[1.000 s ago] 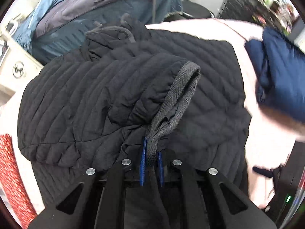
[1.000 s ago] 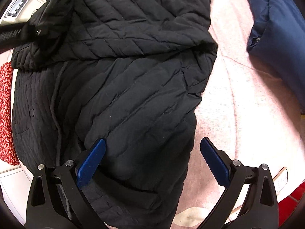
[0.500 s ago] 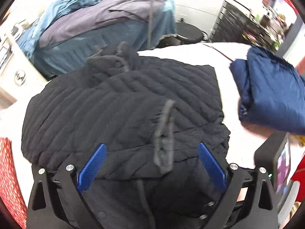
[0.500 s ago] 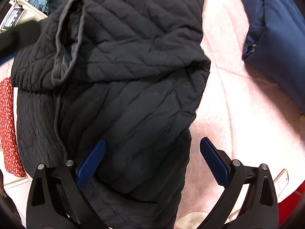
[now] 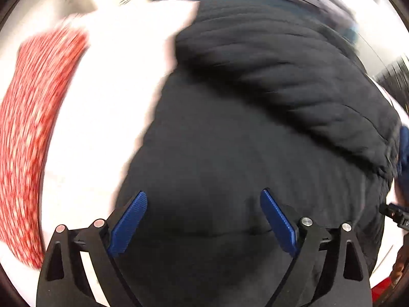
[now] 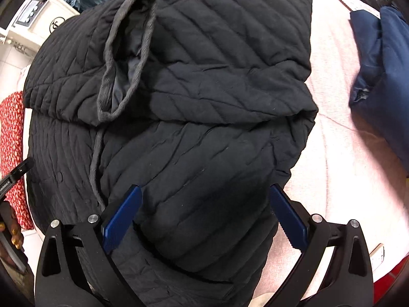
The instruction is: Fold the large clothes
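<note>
A black quilted jacket lies on the pink bed cover. One sleeve is folded across its body, with the grey-lined cuff lying open on top. My right gripper is open and empty, close over the jacket's near right part. My left gripper is open and empty, close over the jacket near its left edge; that view is blurred. The left gripper's tip shows at the left edge of the right wrist view.
A folded navy garment lies on the bed to the right of the jacket. A red patterned cloth lies left of the jacket, also in the right wrist view. A white appliance and blue bedding stand beyond.
My left gripper let go of the sleeve cuff, opened, and swung left and down over the jacket's left side. The sleeve now rests on the jacket. My right gripper stayed open and barely moved.
</note>
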Available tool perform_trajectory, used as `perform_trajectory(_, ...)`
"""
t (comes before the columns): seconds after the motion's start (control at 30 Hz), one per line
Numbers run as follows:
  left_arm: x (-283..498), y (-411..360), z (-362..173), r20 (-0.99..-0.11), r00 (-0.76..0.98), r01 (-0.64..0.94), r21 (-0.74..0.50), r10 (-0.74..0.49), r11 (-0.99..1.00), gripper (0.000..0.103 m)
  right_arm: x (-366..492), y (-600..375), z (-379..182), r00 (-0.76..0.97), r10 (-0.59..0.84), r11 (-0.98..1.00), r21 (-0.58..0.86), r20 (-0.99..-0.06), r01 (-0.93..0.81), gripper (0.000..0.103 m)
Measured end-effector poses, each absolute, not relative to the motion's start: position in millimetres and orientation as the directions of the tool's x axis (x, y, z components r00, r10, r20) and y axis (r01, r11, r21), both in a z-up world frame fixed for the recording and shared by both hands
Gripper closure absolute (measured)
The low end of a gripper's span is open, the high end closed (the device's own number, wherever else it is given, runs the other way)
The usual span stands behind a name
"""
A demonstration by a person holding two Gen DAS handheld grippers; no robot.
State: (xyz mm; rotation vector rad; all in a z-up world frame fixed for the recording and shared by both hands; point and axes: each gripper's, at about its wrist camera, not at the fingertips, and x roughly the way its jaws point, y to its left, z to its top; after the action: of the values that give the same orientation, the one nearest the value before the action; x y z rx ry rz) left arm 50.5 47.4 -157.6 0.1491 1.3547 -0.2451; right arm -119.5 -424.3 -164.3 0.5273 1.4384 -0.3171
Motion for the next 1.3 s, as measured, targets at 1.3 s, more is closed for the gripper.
perform_trajectory(1.3, 73.1, 124.5, -191.6, -0.936, -0.010, 0.267, -0.342, -0.352, 0.901, 0.029, -189.7, -402.2, -213.8, 0.185, 0.300, 0.720, 0.350, -0.936, 0.599, 0.005)
